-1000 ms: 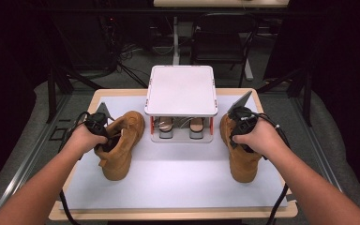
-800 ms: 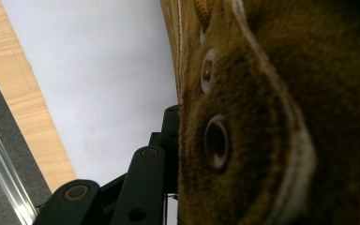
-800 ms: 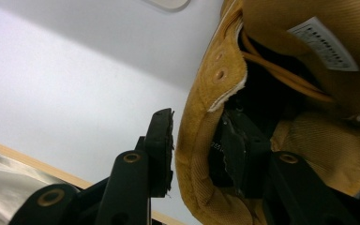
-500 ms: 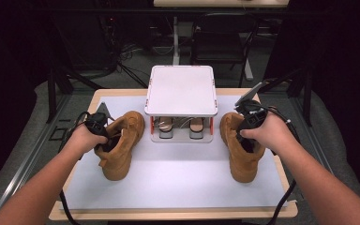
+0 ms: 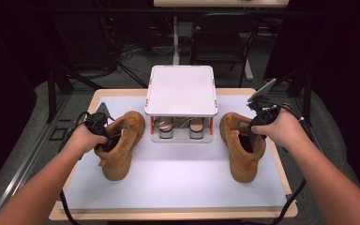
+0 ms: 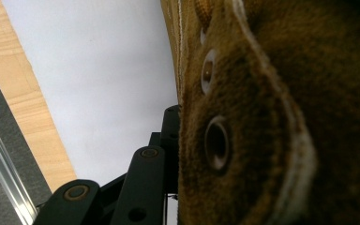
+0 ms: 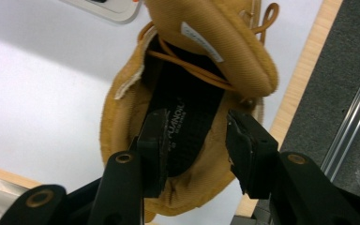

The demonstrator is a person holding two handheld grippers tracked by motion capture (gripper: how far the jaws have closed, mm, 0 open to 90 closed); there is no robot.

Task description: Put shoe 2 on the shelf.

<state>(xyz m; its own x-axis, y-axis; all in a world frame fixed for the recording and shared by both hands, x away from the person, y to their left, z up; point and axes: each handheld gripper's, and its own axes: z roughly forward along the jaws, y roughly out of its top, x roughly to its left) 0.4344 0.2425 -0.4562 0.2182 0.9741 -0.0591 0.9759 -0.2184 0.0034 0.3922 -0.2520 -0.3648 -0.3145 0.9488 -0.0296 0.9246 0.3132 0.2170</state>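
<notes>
Two tan boots flank the white rack (image 5: 180, 91). Your left gripper (image 5: 104, 136) clamps the left boot (image 5: 120, 145) collar; your right gripper (image 7: 194, 147), jaws just opening, hovers apart over the right boot (image 5: 240, 145) mouth.

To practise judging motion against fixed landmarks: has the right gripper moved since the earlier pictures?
Yes. In the high view the right gripper has risen off the right boot and drawn outward, away from the white rack; its jaws have just been opening, gripping nothing.

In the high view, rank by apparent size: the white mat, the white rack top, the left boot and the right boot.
1. White mat, largest by far.
2. White rack top.
3. Left boot and right boot: they look alike, so no ranking between them.
</notes>
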